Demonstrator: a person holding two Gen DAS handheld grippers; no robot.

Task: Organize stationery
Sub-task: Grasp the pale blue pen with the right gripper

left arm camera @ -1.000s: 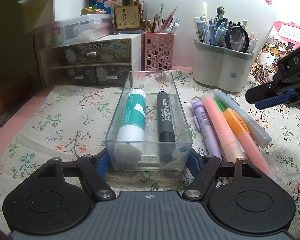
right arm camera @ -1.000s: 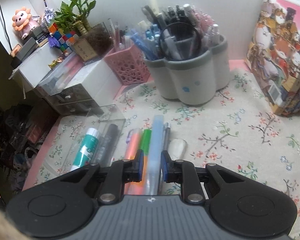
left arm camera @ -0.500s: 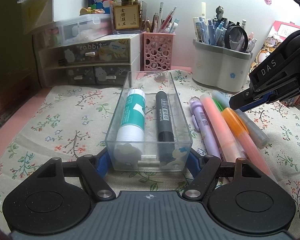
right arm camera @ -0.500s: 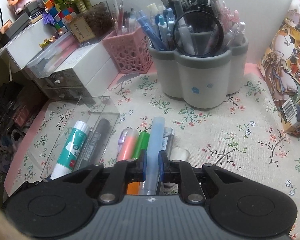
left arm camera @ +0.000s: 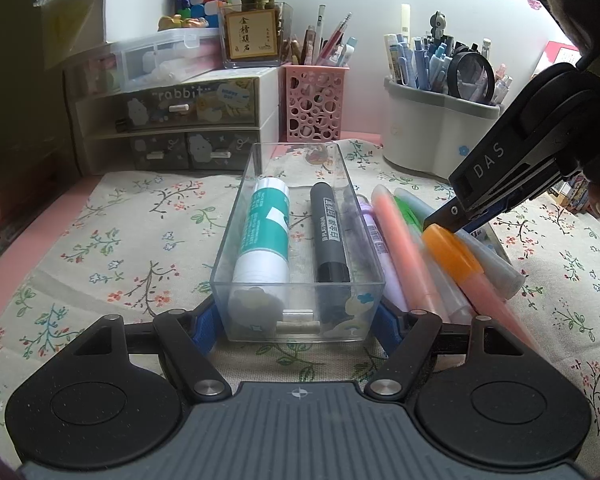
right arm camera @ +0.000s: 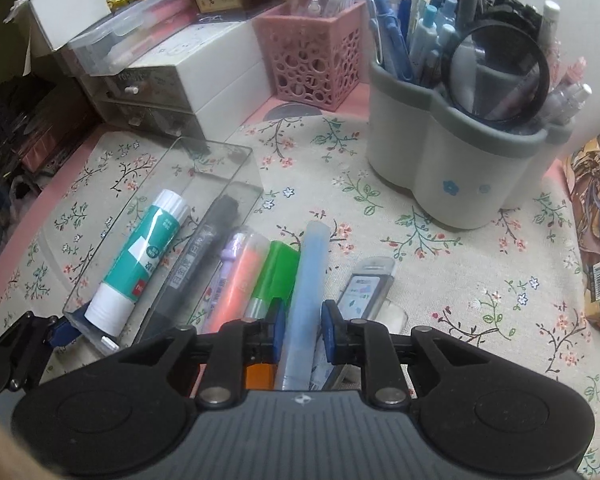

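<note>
Since a second ago the right claw (right arm camera: pixel 299 330) has dropped low over the loose markers and widened; its jaws now straddle the pale blue marker (right arm camera: pixel 306 280) with gaps either side, not yet gripping. That marker lies on the worktop just right of the clear tray (left arm camera: pixel 236 220), among the other highlighters. The left claw (left arm camera: pixel 298 322) stays spread wide around the tray's near end, steadying it. Judging by this, the pick-up is in hand: next, close on the marker, lift, carry it into the tray beside the black marker (left arm camera: pixel 329 236).
</note>
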